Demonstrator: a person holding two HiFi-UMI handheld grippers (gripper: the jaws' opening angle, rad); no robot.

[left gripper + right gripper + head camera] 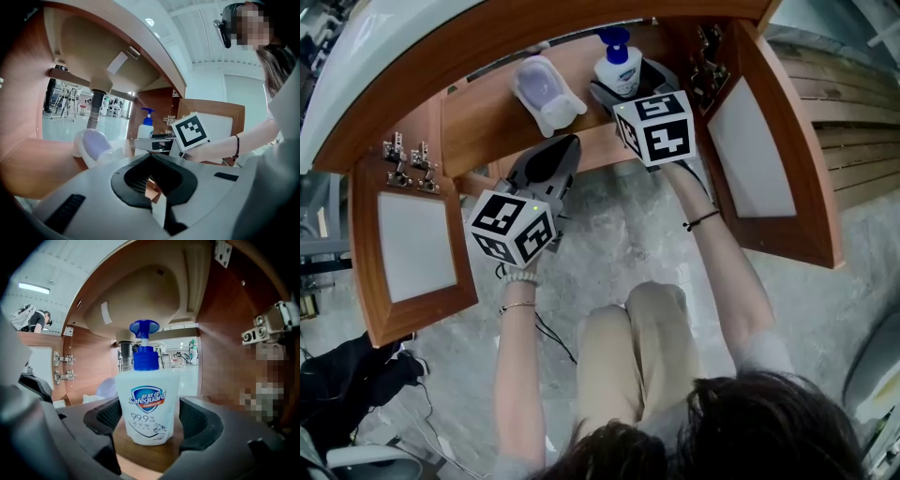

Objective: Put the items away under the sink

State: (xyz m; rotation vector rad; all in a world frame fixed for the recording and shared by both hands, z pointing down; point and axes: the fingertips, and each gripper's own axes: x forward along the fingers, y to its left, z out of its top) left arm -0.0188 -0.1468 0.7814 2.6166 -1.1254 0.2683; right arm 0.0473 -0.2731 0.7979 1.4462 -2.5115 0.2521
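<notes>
A person crouched at an open under-sink cabinet sets a soap bottle (147,404) upright toward the right side of the cabinet floor (487,122), back from its front edge. The right gripper (152,417) grasps it, its fingers (110,416) spread wide and bearing on the bottle's two flanks low down. The base appears already seated on the wood.

The left gripper (151,183) waits near the front edge with its fingers drawn together on nothing. A pale lilac container (546,94) lies on its side toward the middle of the cabinet floor.

To finish the placement cleanly, the fingers should probably part evenly, so that neither pad nudges the bottle. The gripper should then back straight out over the front edge without swinging.

The tall pump top makes the bottle liable to tip if a pad drags on it. The door hinge (272,326) on the right wall sits close, so a sideways exit looks risky.
</notes>
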